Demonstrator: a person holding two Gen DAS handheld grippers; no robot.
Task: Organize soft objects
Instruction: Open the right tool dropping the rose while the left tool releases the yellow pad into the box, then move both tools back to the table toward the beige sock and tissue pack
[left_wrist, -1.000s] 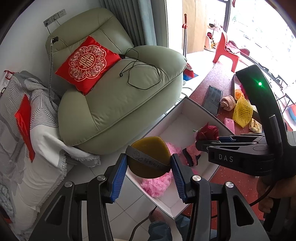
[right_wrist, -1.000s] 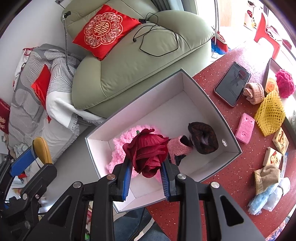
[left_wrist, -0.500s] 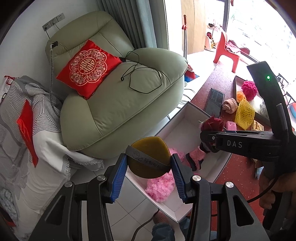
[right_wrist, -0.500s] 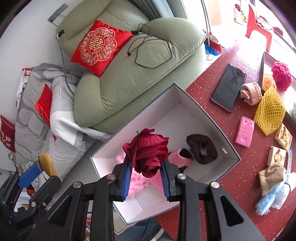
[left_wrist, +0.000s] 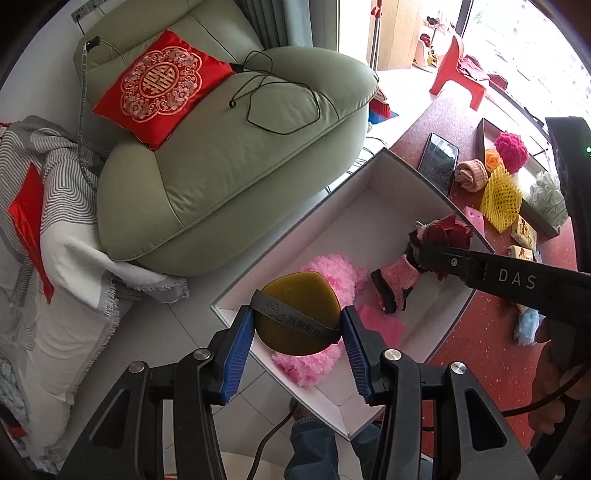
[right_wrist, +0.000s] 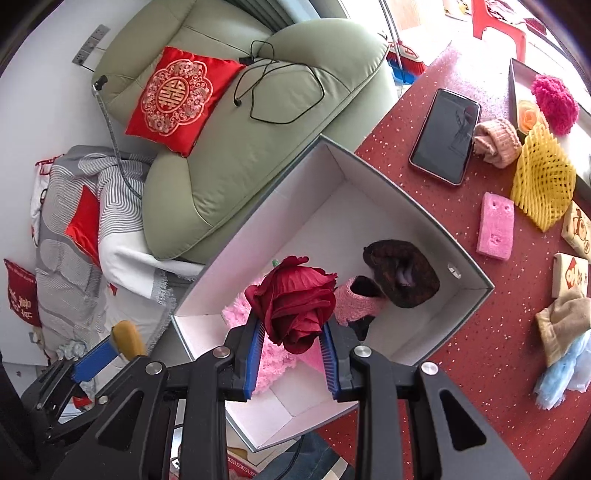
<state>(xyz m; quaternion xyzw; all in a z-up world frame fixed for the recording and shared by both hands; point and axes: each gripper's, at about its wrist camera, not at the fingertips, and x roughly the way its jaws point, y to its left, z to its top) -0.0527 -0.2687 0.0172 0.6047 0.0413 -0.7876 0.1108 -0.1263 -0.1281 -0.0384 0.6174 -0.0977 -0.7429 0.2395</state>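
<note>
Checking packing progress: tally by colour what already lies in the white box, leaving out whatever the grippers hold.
Pink: 3 (fluffy ball, sock, flat pad)
Dark brown: 1 (knit roll)
Total: 4

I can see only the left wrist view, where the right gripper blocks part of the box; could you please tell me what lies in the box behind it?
Observer: A dark brown knitted piece lies on the floor of the box, beside the pink sock.
Operator: Thank you. Is the rose properly gripped?
Observer: Yes, the right gripper is shut on the red rose, with both blue pads pressing on its lower petals.
Operator: And what lies on the table on the near right side of the box?
Observer: A tan sock rests partly on a pale blue cloth on the red table.
</note>
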